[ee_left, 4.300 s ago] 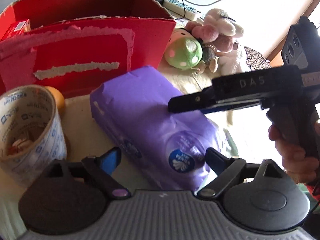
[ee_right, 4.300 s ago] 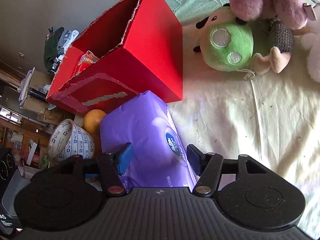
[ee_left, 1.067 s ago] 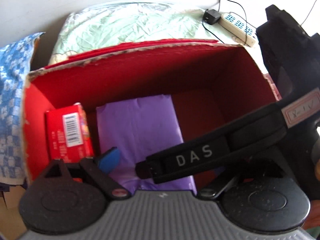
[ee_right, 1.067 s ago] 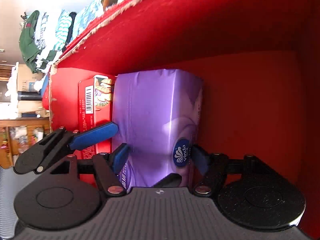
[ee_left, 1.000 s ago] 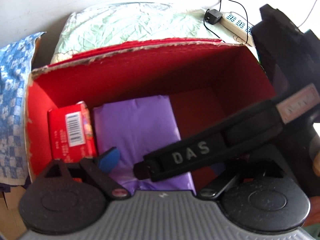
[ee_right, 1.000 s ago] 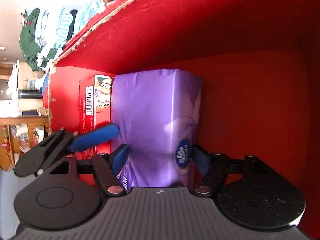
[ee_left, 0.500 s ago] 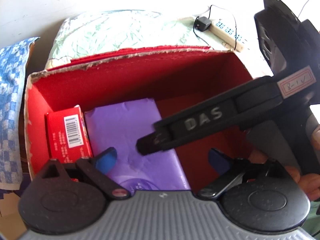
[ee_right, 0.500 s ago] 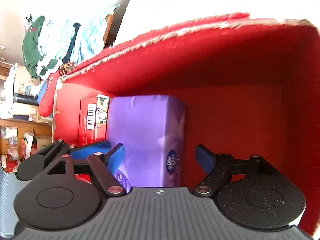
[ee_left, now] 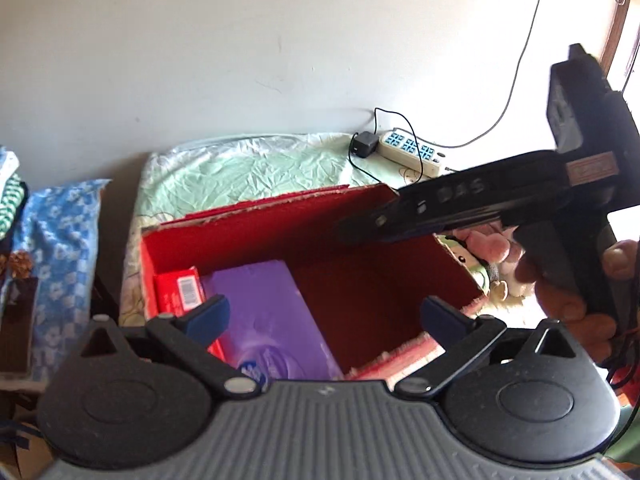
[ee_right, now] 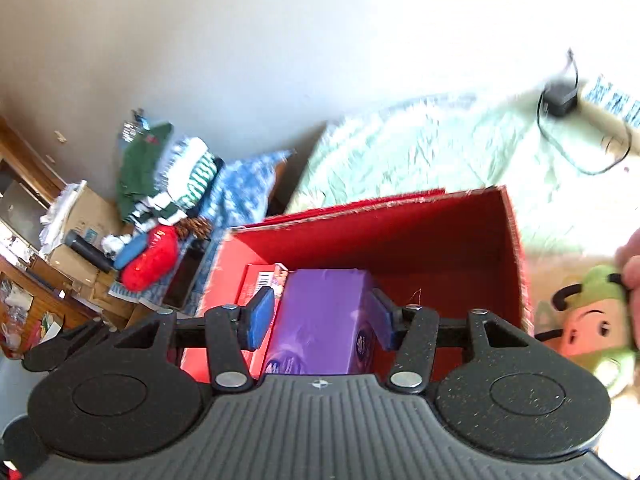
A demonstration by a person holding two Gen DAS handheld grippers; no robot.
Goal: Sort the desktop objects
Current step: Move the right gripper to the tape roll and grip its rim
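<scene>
Tissue pack (ee_left: 272, 312) lies in red box (ee_left: 360, 240) below both spread grippers (ee_left: 320, 314) (ee_right: 322, 316).

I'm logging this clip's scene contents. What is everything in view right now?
Cardboard box: one, red, on the green sheet, open-topped.
Tissue pack: one, purple, inside the box.
Small carton: one, red with barcode, in the box beside the pack.
Power strip: one, white and blue, behind the box.
Charger: one, black, beside the strip.
Plush toys: several, green and pink, right of the box.
Clothes pile: green, white, left background.
Left gripper: open, above the box.
Right gripper: open, above the pack.
Hand: holding the right gripper's handle.
</scene>
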